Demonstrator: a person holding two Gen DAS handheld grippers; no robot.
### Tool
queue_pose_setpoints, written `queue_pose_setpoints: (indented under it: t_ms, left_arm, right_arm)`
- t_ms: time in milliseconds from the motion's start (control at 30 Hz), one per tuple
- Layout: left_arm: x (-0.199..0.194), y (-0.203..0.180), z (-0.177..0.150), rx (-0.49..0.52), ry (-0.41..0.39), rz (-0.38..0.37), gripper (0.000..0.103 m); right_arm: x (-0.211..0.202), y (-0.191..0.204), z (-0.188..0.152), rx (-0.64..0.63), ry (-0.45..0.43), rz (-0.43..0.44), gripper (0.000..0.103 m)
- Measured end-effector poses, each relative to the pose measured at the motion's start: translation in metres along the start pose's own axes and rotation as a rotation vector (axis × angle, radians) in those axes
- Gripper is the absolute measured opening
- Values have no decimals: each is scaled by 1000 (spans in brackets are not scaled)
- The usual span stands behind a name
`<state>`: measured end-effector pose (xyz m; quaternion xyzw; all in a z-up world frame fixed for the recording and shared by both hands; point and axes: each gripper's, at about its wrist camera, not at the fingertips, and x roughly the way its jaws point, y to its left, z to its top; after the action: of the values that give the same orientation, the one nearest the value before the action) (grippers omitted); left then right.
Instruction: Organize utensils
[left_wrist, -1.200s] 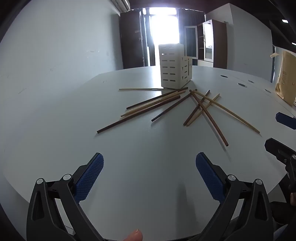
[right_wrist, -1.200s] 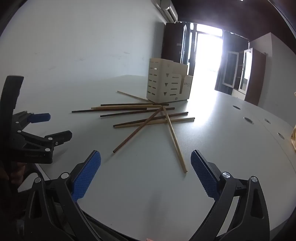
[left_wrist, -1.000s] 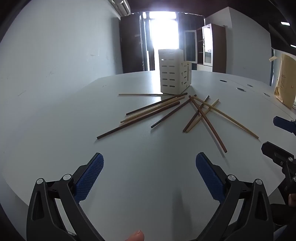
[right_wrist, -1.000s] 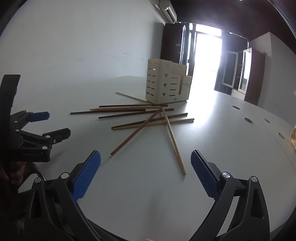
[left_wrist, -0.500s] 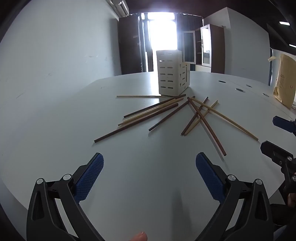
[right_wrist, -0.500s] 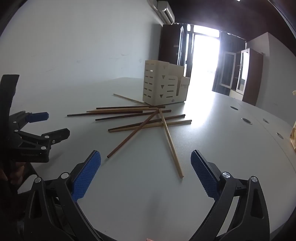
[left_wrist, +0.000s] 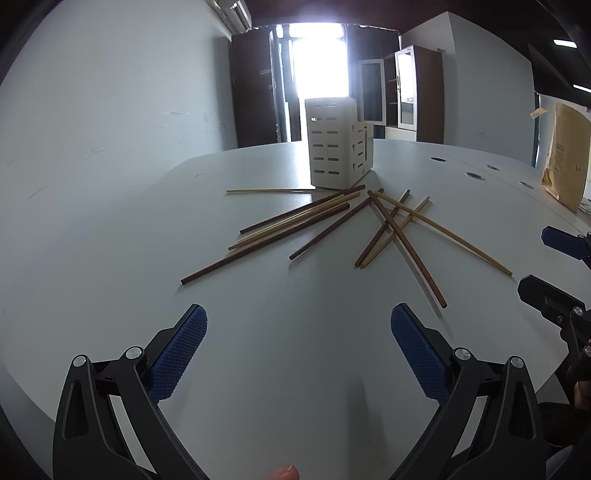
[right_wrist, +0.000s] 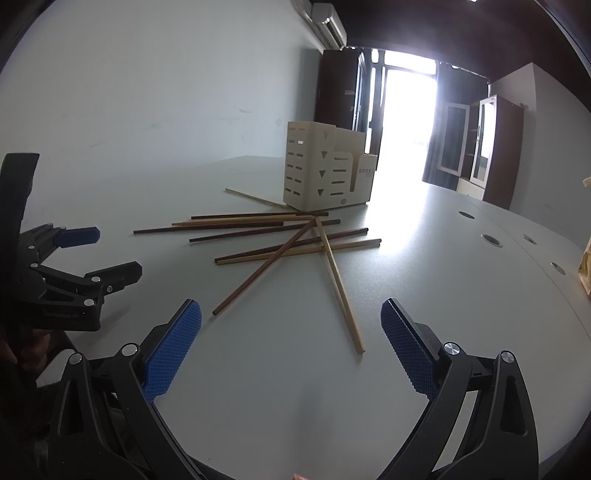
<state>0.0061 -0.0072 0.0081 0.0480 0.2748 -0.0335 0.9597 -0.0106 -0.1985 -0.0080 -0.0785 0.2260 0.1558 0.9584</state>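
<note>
Compared with a second earlier, both grippers had edged slightly nearer the scattered brown and tan wooden chopsticks (left_wrist: 332, 225), which sat a little larger in both views. The left gripper (left_wrist: 298, 345) and right gripper (right_wrist: 291, 339) each hovered with blue pads spread wide, holding nothing. The chopsticks lay crisscrossed on the pale grey bench (left_wrist: 295, 369) ahead of both grippers, just before the upright cream slotted utensil holder (left_wrist: 338, 142). A brown paper envelope (left_wrist: 565, 155) stood far right.
</note>
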Motion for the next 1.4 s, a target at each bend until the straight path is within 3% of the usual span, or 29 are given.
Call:
queue_pose_setpoints:
  t_ms: [1400]
  left_arm:
    - [13, 7, 4, -9, 19, -1, 97]
  right_arm:
    - [20, -2, 4, -6, 15, 27, 99]
